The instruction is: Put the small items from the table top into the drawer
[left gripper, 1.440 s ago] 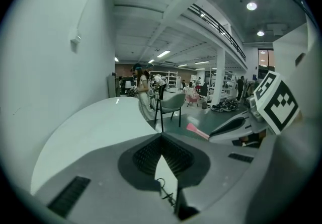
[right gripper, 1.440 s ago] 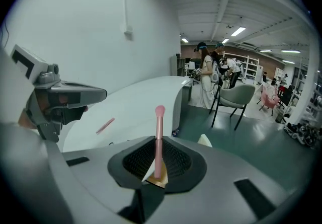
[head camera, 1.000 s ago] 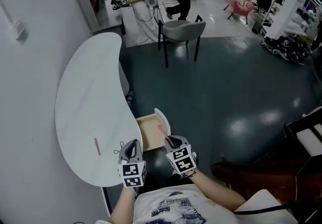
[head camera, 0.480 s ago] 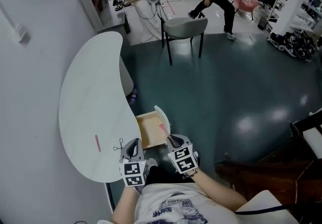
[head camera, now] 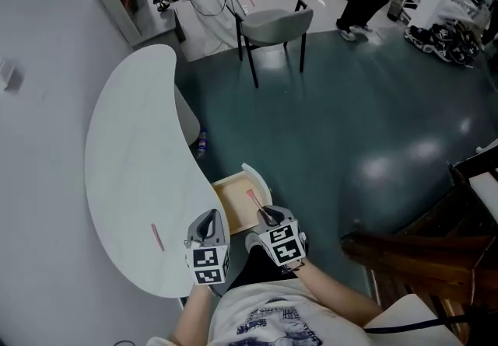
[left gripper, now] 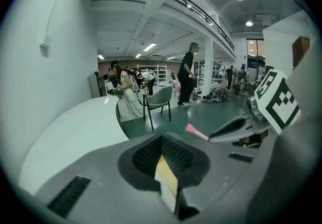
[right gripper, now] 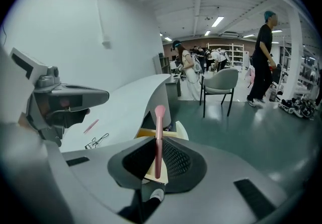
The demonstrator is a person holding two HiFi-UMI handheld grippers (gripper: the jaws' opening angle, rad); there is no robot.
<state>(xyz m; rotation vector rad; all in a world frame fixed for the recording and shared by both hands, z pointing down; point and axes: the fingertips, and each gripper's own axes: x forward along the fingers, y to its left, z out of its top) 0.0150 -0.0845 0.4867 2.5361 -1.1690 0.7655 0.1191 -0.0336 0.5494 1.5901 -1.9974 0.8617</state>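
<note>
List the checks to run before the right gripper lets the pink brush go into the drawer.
1. Grip: right gripper shut on the pink brush, head pointing forward. Ok.
2. Drawer open, inside bare where visible. Ok.
3. Brush over the drawer: head view puts its tip above the opening. Ok; height above the bottom cannot tell.
4. Left gripper: jaws slightly apart, nothing between them, beside the drawer and not over it. Ok.
5. Table emptied: pink stick and black wiry item lie on it. Not ok.
</note>
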